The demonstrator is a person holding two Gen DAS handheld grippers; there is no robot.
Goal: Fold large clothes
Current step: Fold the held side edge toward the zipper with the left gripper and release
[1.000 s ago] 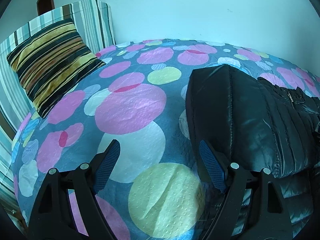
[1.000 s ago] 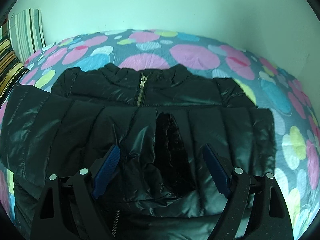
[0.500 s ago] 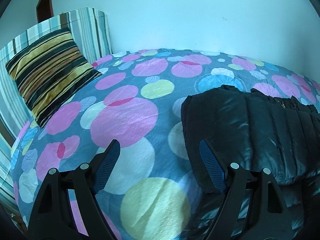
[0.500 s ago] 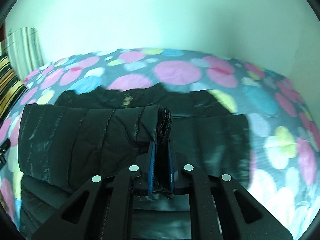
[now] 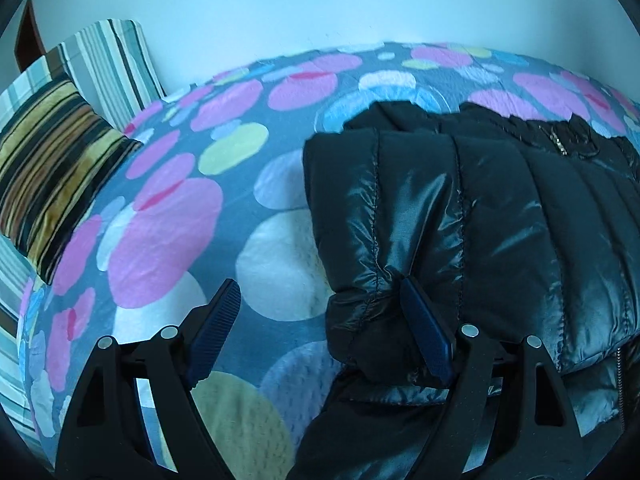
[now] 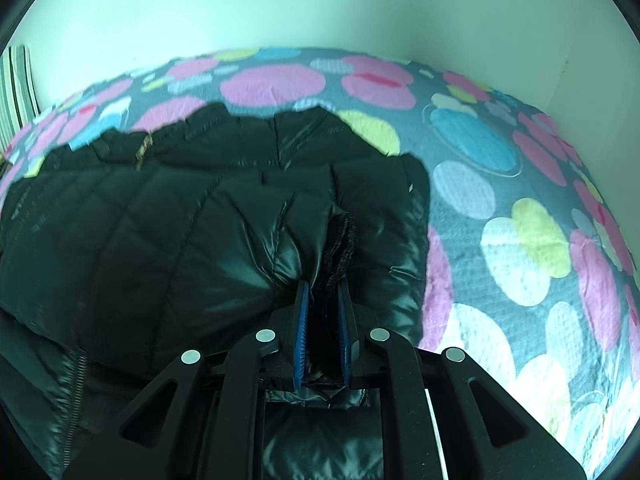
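The black quilted puffer jacket (image 6: 168, 240) lies on the bed's dot-patterned blue quilt (image 5: 168, 232), its lower part doubled over the chest. The right gripper (image 6: 322, 308) is clenched on a fold of its shiny fabric and dark lining, probably to carry that edge across. The left gripper (image 5: 320, 320) is spread wide, 1 finger pressing the folded corner (likely steadying it). The zip is partly covered, and the jacket's near hem is cut off behind both grippers.
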